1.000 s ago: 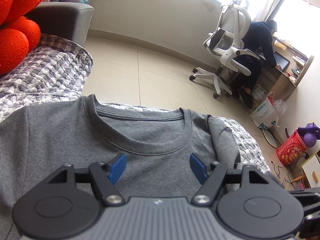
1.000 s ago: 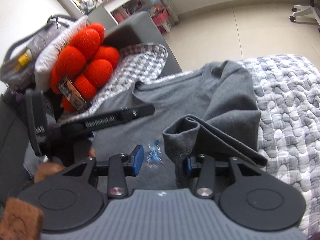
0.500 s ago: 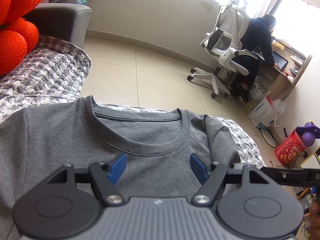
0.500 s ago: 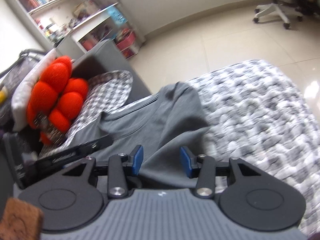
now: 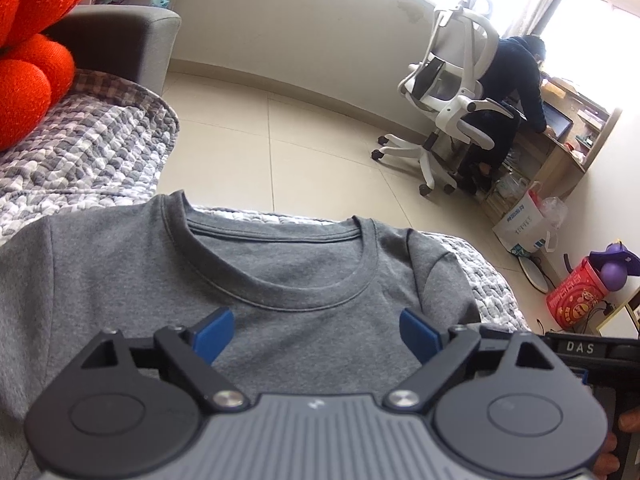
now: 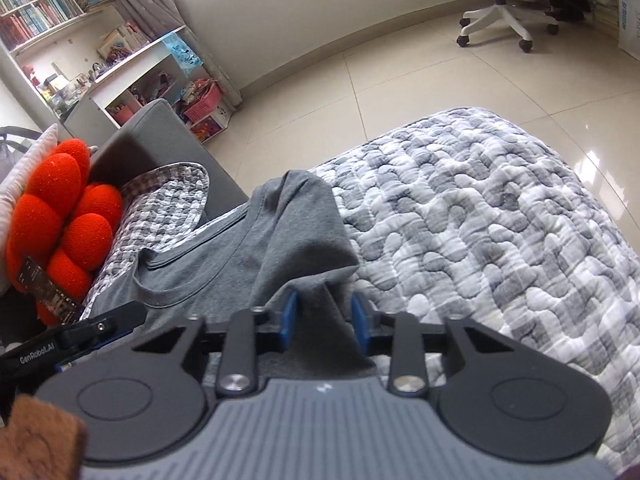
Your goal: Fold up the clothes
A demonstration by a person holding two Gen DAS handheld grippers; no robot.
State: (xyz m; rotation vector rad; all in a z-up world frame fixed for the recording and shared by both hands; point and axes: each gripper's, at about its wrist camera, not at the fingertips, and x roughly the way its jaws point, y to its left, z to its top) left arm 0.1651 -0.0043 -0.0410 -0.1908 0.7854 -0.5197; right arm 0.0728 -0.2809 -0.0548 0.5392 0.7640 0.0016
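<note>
Left wrist view. Grey shirt (image 5: pixel 280 280): spread flat, neck opening facing the floor side, lying on a grey-and-white quilt (image 5: pixel 80 160). Left gripper (image 5: pixel 318 330): blue fingers (image 5: pixel 214 332) set wide over the chest of the shirt just below the collar, the gap widening, nothing pinched between them. Orange cushion (image 5: pixel 28 60): upper left, resting on the quilt against a grey sofa arm (image 5: pixel 132 40). Tiled floor (image 5: pixel 300 140): beyond the quilt. White office chair (image 5: pixel 448 92): far right, a person in dark clothes (image 5: pixel 516 76) seated at a desk (image 5: pixel 576 136). Red tin (image 5: pixel 576 300) and white bag (image 5: pixel 524 224): on the floor at right. Part of the other gripper's black body, lettered "DAS", shows at the right edge.

Right wrist view. Shirt (image 6: pixel 240 256): on the quilt (image 6: pixel 480 240), its near sleeve side folded over the body. Right gripper (image 6: pixel 324 320): fingers (image 6: pixel 288 316) closing on a raised ridge of the shirt's grey cloth; the cloth stands between them and touches both pads. Left gripper (image 6: pixel 92 328): black arm at lower left, over the shirt's collar side. Cushion (image 6: pixel 60 216): left, by the sofa arm (image 6: pixel 140 136). Bookshelves (image 6: pixel 44 4): upper left. Chair base (image 6: pixel 504 20): upper right, on the floor (image 6: pixel 400 80).
</note>
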